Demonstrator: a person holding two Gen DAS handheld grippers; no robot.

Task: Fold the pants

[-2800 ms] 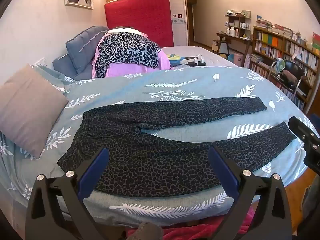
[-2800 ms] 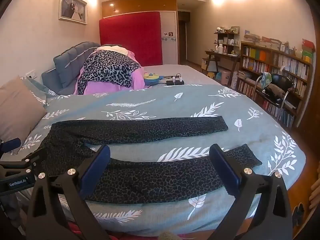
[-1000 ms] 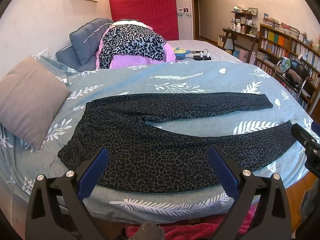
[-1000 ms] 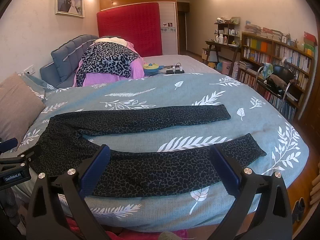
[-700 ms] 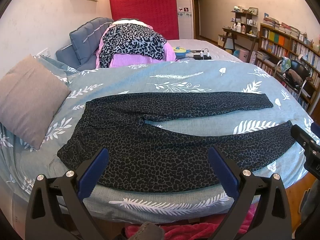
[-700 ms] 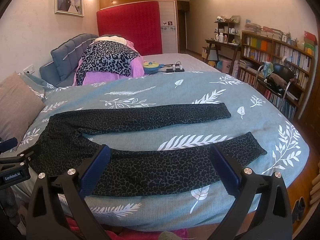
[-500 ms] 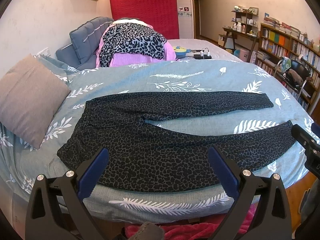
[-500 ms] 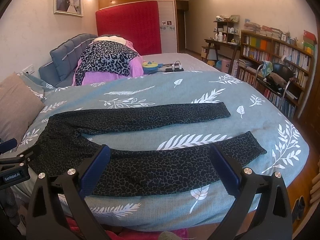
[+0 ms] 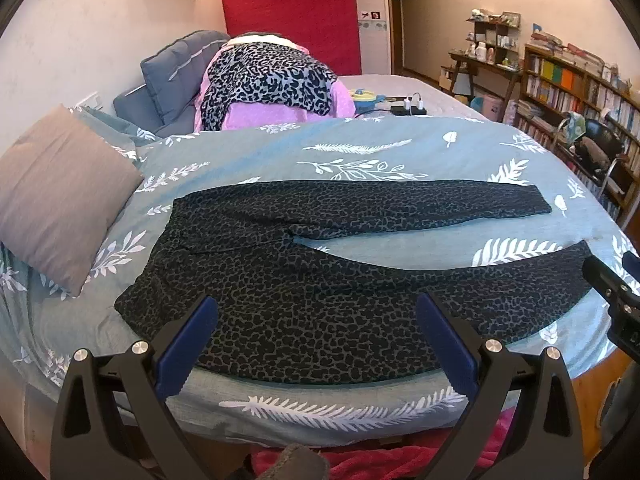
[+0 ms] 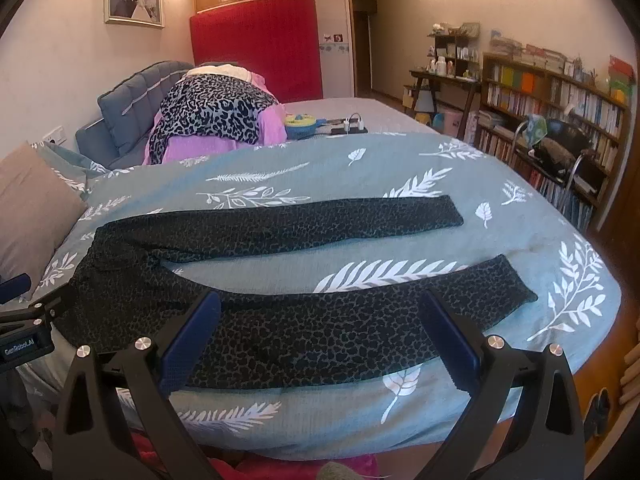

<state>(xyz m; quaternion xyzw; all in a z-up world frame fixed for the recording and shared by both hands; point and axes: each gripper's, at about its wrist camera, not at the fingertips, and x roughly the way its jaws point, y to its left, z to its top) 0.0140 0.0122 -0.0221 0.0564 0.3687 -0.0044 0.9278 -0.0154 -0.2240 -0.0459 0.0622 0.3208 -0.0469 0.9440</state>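
Dark leopard-print pants (image 9: 320, 272) lie flat on the teal leaf-print bedspread (image 9: 400, 148), waist to the left, both legs spread apart toward the right. My left gripper (image 9: 316, 320) hovers open over the near hip area, nothing between its blue pads. In the right wrist view the same pants (image 10: 300, 320) stretch across the bed, and my right gripper (image 10: 320, 320) stands open above the near leg, holding nothing. The right gripper's body (image 9: 616, 292) shows at the right edge of the left view, near the cuff of the near leg; the left one (image 10: 24, 320) shows at the left edge of the right view.
A grey pillow (image 9: 56, 200) rests left of the waistband. A pile of leopard and pink clothes (image 9: 264, 80) sits against the blue headboard. A toy and a power strip (image 9: 400, 104) lie behind. Bookshelves (image 10: 560, 112) and a chair (image 10: 560, 152) stand right of the bed.
Both grippers have drifted slightly closer to the bed over the last seconds. The pants have not moved, and both grippers stay open.
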